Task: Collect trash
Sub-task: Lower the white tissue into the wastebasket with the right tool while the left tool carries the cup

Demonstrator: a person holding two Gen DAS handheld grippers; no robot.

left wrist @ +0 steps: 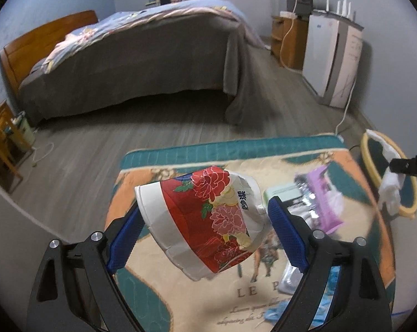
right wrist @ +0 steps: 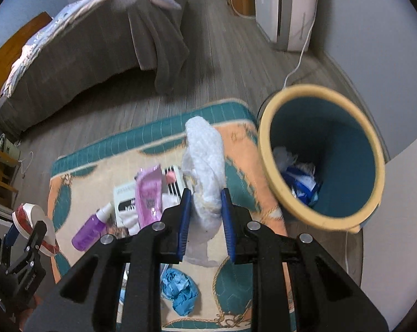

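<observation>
Big teal bin [right wrist: 346, 149] with its yellow rim sits just beside the patterned rug [right wrist: 103, 171], trash already inside. Left tongs [left wrist: 205, 221] are clamped on a crushed floral paper cup [left wrist: 208, 221], up above the rug. Right tongs [right wrist: 205, 207] pinch a white crumpled wad [right wrist: 205, 160] near the bin.

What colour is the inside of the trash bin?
Teal inside the trash bin, with a pale yellow rim; clearest in the right wrist view.
</observation>
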